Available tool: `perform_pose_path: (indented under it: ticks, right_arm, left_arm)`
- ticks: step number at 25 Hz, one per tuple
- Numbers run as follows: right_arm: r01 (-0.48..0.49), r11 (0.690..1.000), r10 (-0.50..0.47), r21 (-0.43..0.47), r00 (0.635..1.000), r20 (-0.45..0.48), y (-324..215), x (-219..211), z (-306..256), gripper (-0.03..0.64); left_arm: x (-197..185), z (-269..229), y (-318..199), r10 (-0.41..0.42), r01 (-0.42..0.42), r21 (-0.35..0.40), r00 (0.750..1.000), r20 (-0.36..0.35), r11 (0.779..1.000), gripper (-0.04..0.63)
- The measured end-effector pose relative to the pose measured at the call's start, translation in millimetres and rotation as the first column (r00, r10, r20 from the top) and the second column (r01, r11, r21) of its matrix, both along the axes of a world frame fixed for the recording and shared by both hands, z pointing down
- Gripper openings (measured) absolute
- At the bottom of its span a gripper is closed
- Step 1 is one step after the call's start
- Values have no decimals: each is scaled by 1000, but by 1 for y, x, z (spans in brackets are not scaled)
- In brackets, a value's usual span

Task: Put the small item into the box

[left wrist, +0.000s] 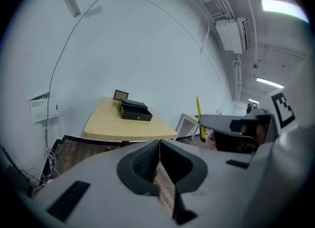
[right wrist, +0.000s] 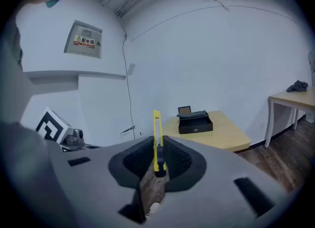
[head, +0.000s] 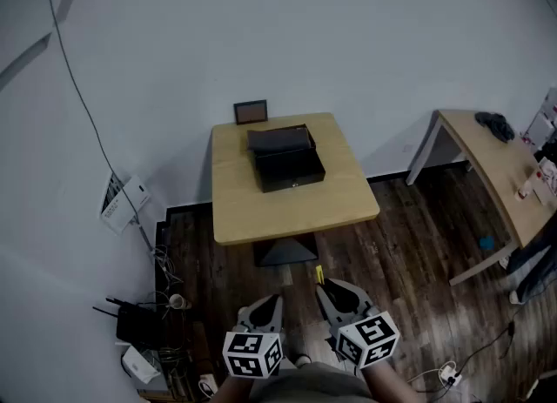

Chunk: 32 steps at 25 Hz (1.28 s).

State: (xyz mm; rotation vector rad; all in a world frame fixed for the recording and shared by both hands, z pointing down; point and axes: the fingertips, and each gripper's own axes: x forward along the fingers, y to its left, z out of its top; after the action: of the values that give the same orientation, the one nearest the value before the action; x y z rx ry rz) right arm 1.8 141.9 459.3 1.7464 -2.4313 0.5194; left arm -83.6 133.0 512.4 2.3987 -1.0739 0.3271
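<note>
At the bottom of the head view, the right gripper (head: pixel 336 293) had its fingers (right wrist: pixel 140 159) clamped on the slim yellow item (right wrist: pixel 156 138), long axis upright. The left gripper (head: pixel 263 309) beside it was closed and empty. Well apart, up-frame at centre, the open black box (head: pixel 285 163) sat on the wooden surface (head: pixel 291 211), a long carry ahead.
</note>
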Motion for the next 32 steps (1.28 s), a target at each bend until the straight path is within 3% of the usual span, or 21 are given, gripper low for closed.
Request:
perform_pose_path:
  ticks: [5, 12, 32]
  right_arm:
    - [-20, 1000, 20, 22, 1000, 14, 50, 1, -2, 48]
    - [-9, 999, 8, 47, 1000, 31, 77, -3, -7, 48]
    - [27, 998, -30, 50, 997, 64, 81, 8, -10, 48]
  left_arm:
    - [-2, -14, 47, -17, 17, 22, 1000, -3, 1000, 3]
    - [-12, -20, 70, -60, 59, 43, 998, 16, 997, 3]
    - [3, -24, 68, -60, 58, 64, 998, 27, 996, 3]
